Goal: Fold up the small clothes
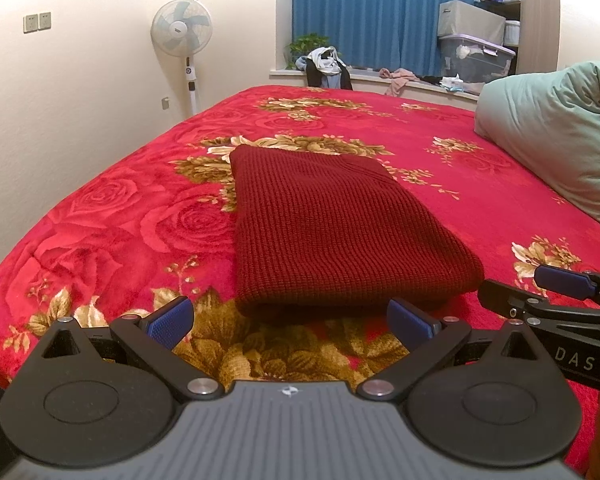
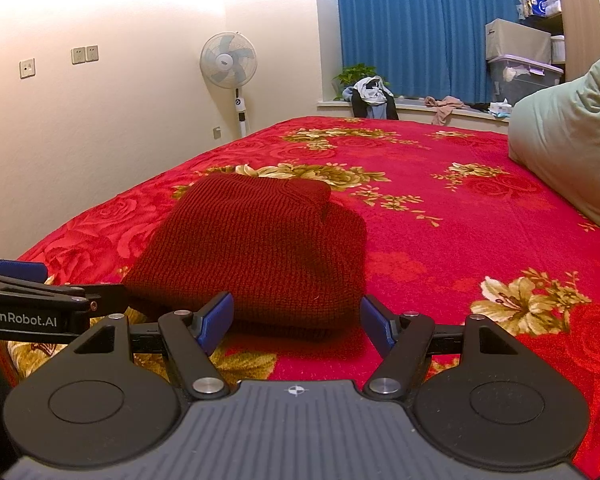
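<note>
While both grippers hover just short of the near edge of the bed (image 1: 100, 208), the folded sweater (image 1: 332, 236) lies flat on the bedspread directly ahead of them, its long axis running away toward the far edge. The left gripper (image 1: 292, 320) stands with jaws apart and empty, centred on the sweater's near fold; the right gripper (image 2: 296, 320) is likewise apart and empty, facing the fold's right part. Neither touches the cloth, and both appear about equally near.
</note>
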